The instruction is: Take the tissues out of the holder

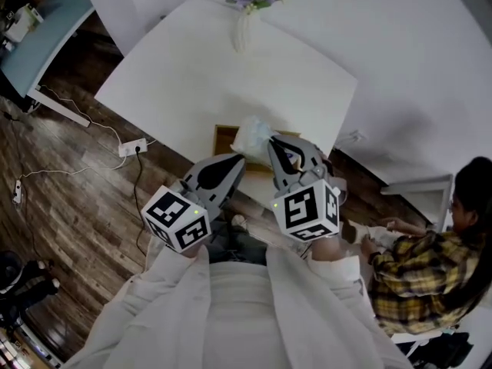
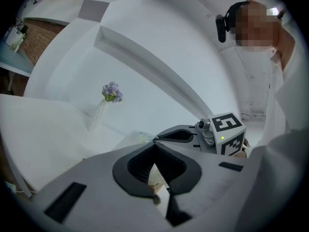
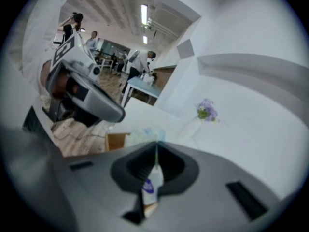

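Observation:
A wooden tissue holder [image 1: 224, 139] stands at the near edge of the white table [image 1: 192, 75]. A plastic-wrapped tissue pack [image 1: 252, 134] sits just above it, between my two grippers. My left gripper [image 1: 240, 158] meets the pack's near left corner, jaw tips together on its wrapper. My right gripper [image 1: 273, 146] is shut on the pack's right side. In the right gripper view a thin white flap with purple print is pinched between the jaws [image 3: 156, 146], with the pack [image 3: 145, 133] and the holder [image 3: 116, 140] beyond. In the left gripper view the jaws [image 2: 154, 143] close on pale wrapper.
A vase of purple flowers [image 1: 250, 6] stands at the table's far edge. A seated person in a plaid shirt [image 1: 430, 267] is close on the right. A power strip [image 1: 132, 147] and its cables lie on the wood floor at left. A light-blue table [image 1: 38, 29] stands far left.

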The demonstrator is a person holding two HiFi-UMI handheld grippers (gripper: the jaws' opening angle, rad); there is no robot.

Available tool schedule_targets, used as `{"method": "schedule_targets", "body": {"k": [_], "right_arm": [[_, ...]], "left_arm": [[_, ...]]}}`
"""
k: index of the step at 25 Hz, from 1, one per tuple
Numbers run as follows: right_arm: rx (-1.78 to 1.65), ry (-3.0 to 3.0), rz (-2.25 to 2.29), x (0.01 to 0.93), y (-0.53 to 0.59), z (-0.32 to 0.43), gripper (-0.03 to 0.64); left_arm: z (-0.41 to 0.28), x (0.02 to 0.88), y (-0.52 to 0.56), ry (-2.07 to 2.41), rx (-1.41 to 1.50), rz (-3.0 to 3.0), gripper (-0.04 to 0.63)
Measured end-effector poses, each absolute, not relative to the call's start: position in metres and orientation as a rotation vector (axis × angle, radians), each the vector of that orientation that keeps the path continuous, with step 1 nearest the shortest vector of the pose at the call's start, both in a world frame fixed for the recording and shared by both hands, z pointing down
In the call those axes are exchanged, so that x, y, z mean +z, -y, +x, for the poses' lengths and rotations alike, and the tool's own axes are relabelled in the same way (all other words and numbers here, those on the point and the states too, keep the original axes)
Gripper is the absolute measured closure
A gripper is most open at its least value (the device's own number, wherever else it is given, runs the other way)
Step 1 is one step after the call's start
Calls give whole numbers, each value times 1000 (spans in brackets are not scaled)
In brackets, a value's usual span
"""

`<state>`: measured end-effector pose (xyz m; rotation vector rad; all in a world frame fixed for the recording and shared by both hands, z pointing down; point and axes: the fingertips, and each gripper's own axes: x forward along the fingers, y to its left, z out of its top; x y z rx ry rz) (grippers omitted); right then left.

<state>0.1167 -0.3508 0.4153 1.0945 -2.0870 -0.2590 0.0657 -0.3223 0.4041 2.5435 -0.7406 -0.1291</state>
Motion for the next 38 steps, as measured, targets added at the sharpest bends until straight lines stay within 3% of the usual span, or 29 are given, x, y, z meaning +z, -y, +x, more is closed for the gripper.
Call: {"method": "schedule_targets", "body": {"k": [20, 38], "right_arm": [[-233, 2339, 1507, 336, 340, 142, 604], [62, 2577, 1717, 313, 326, 165, 604]], "left_arm": [[62, 353, 346, 792, -227, 2638, 578], [67, 319, 343, 830, -274, 2720, 578]]}}
